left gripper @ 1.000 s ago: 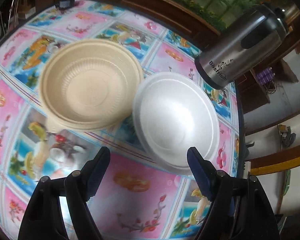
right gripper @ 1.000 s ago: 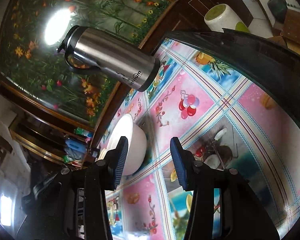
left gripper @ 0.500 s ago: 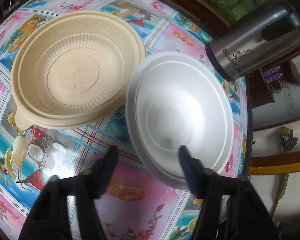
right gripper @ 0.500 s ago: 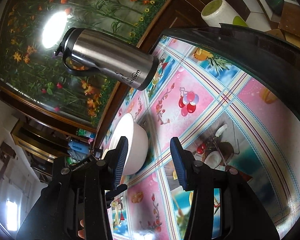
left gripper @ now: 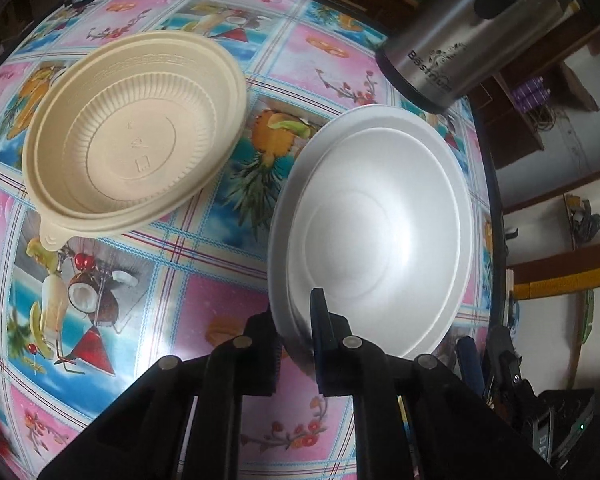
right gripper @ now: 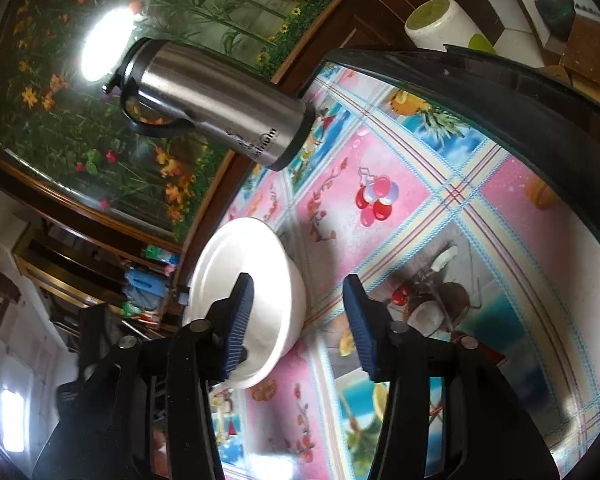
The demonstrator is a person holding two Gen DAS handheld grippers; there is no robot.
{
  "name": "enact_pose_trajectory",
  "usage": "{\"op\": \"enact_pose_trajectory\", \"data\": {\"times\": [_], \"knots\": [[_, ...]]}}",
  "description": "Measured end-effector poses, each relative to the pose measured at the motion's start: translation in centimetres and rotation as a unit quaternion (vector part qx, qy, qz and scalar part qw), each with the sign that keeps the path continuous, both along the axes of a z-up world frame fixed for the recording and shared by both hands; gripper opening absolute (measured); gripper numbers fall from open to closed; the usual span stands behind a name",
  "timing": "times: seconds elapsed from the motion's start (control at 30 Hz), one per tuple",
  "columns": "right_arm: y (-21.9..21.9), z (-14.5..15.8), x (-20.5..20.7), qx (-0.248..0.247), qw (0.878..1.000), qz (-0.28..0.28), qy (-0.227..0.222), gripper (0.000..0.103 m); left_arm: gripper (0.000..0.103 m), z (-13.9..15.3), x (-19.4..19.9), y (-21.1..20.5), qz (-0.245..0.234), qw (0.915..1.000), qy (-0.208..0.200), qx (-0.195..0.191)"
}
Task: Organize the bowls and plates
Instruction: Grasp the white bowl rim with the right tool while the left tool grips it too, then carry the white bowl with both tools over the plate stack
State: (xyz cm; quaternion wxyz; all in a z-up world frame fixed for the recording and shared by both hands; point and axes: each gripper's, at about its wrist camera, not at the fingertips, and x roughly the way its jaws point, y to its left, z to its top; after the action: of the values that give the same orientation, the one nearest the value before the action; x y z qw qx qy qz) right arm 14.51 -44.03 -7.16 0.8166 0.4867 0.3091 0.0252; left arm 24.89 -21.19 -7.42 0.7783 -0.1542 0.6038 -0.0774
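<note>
A white foam bowl (left gripper: 380, 216) sits right of centre in the left wrist view, on the patterned table. My left gripper (left gripper: 296, 328) is shut on the bowl's near rim, one finger inside and one outside. A beige ribbed plastic bowl (left gripper: 136, 136) with a small tab stands to its left, apart from it. In the right wrist view the white bowl (right gripper: 268, 280) shows left of centre, partly behind my left finger. My right gripper (right gripper: 300, 320) is open and empty above the table, beside the bowl.
A steel thermos jug (left gripper: 472, 28) stands just behind the white bowl; it also shows in the right wrist view (right gripper: 216, 104). The table's dark rim (right gripper: 520, 92) curves close on the right. A white cylinder container (right gripper: 440, 24) sits beyond the table.
My left gripper moved forward and closed on the white bowl's near rim. The white bowl now sits farther from the beige bowl. My right gripper stayed open and shifted slightly.
</note>
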Motion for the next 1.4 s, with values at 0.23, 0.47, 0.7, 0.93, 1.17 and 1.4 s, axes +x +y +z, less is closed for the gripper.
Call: {"op": "enact_pose_trajectory", "data": {"times": [0.23,0.47,0.7,0.93,1.17,1.4], "knots": [[0.0,-0.7,0.7,-0.008,1.000,0.011,0.015,0.051,0.011,-0.3,-0.4,-0.9,-0.020,0.9997,0.012,-0.009],[0.2,-1.1,1.0,0.002,1.000,0.016,0.025,0.051,0.011,-1.3,-1.2,-1.0,-0.027,0.9989,0.030,-0.022],[0.9,-1.3,1.6,-0.006,0.999,0.042,0.032,0.018,0.011,-1.6,-2.7,0.2,-0.027,0.9984,0.033,-0.036],[3.6,0.2,1.3,-0.048,0.995,0.086,0.017,0.011,0.011,-1.5,-4.8,4.0,-0.004,0.9975,0.035,-0.061],[7.1,0.5,-0.1,-0.058,0.990,0.128,0.013,0.011,0.011,-0.5,-8.2,7.3,0.007,0.9992,-0.008,-0.038],[10.2,0.7,-2.2,-0.063,0.986,0.154,0.018,0.011,0.011,0.1,-11.6,10.0,-0.005,0.9983,-0.056,-0.017]]}}
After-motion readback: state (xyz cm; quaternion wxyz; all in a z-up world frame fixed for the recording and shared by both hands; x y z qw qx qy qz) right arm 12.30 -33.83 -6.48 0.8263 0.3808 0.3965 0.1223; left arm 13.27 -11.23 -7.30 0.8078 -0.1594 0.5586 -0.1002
